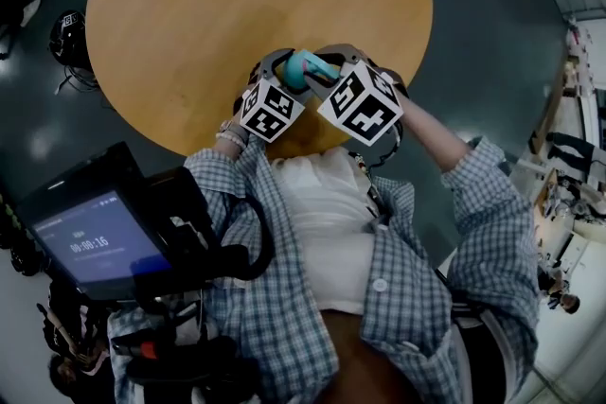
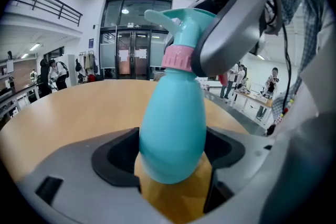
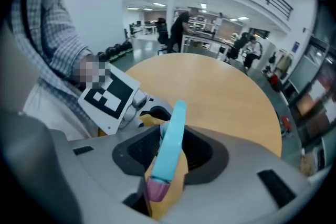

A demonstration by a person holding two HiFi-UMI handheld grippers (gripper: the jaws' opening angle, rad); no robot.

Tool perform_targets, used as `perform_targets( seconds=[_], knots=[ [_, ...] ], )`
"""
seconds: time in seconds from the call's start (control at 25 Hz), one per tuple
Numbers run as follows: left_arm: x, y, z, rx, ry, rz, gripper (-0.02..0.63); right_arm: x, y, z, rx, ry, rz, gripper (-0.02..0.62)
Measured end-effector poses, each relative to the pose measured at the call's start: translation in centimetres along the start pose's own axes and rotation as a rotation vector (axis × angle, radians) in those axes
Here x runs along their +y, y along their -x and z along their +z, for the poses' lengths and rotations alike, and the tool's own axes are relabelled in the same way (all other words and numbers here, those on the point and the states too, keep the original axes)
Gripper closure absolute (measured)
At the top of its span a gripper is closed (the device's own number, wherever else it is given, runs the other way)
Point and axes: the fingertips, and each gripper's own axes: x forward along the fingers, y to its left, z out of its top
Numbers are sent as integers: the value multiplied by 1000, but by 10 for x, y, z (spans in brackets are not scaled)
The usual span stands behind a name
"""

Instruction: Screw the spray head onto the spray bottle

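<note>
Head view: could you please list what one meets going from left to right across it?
Device screen → left gripper's marker cube → teal spray bottle → right gripper's marker cube → checked sleeve.

The person wears a blue-and-white checked shirt [image 1: 483, 232] over a white top [image 1: 327, 213]; the marker cubes [image 1: 361, 102] are black-and-white.
</note>
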Motion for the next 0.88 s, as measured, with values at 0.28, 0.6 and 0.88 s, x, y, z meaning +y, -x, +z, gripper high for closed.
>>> perform_targets(
  seconds=[0.28, 0.6, 0.88],
  knots=[
    [-1, 0, 2, 9, 14, 95, 225, -5, 2, -5, -50, -480, -183, 472],
    [-1, -2, -1, 26, -49, 128, 225, -9, 4, -6, -138, -624, -184, 471],
    [-4, -2, -1, 28, -87, 74, 224, -11, 24, 6, -264, -385, -8, 397]
  ],
)
